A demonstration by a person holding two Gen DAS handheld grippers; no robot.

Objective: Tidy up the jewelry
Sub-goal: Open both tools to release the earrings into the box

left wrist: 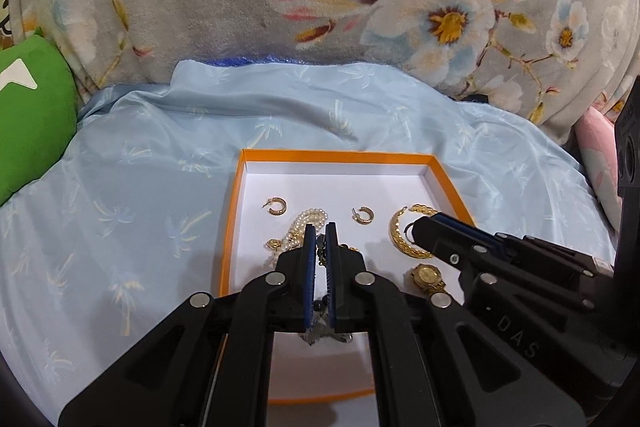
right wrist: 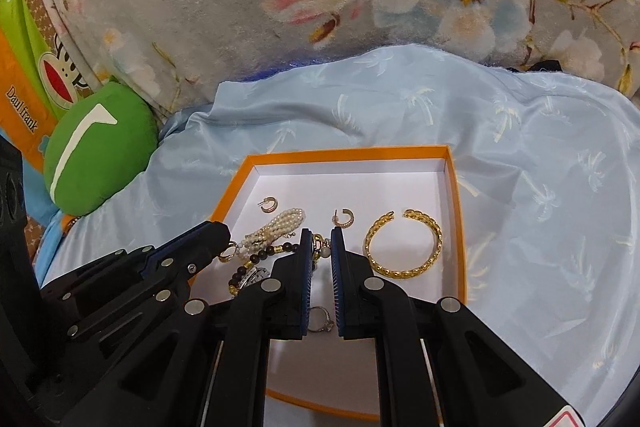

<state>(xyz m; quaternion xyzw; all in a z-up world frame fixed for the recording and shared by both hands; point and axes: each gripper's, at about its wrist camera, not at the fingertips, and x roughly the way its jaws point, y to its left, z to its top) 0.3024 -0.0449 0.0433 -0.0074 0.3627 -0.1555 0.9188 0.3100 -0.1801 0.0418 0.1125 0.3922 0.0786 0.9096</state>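
Orange tray [right wrist: 456,211], white inside, sits on the light blue sheet [right wrist: 540,187], centre of both views. All jewelry is inside it. Left hand-held gripper [left wrist: 319,227] is clenched, empty, tips over the pearl strand [left wrist: 306,221] at the tray's left-centre. Right hand-held gripper [right wrist: 321,233] is clenched too, nothing gripped, tips over the dark bead bracelet [right wrist: 262,255], silver ring [right wrist: 320,319] visible between its fingers lower down. Gold chain cuff [right wrist: 404,245] lies just right of the right gripper, apart from it. Two hoop earrings [left wrist: 276,206] [left wrist: 363,215] sit further up the tray. Gold watch [left wrist: 427,277] at lower right in left view. Green cushion [right wrist: 96,151] at left.
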